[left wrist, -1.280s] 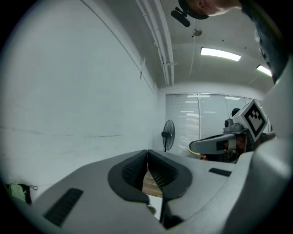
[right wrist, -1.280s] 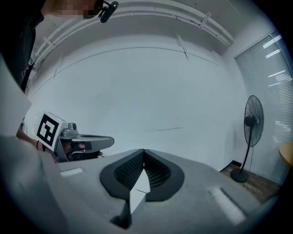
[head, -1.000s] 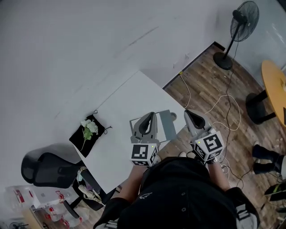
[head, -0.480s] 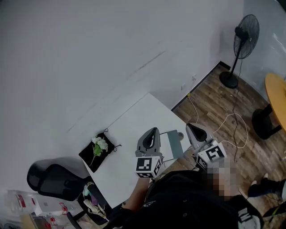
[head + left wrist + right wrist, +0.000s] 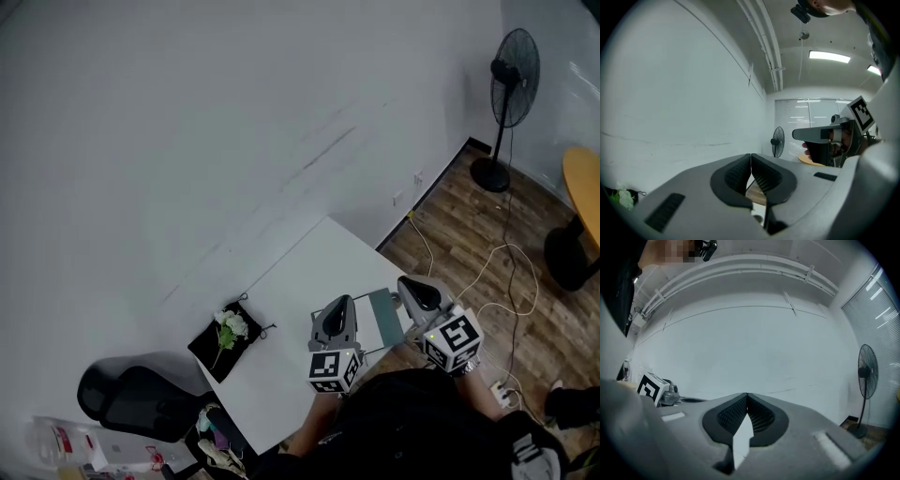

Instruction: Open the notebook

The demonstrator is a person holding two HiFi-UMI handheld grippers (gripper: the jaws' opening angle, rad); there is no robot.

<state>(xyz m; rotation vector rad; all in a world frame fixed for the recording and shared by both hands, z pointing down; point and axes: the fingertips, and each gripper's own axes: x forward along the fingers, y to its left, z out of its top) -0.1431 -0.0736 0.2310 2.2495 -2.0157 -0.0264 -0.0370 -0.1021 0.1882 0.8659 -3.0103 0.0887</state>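
Observation:
A grey-green notebook lies shut at the near right corner of the white table. My left gripper hovers just left of it with its jaws closed together and nothing between them. My right gripper hangs at the notebook's right edge, held level, its pads also pressed together with nothing in them. In the left gripper view the right gripper shows ahead to the right. In the right gripper view the left gripper's marker cube shows at the left. Whether either gripper touches the notebook I cannot tell.
A black cloth with a white flower lies at the table's left end. An office chair stands beyond that end. On the wooden floor to the right are a standing fan, loose cables and a round wooden table.
The head view has swung, so the table and both grippers sit lower and further right in the picture. Both grippers stay closed on either side of the notebook.

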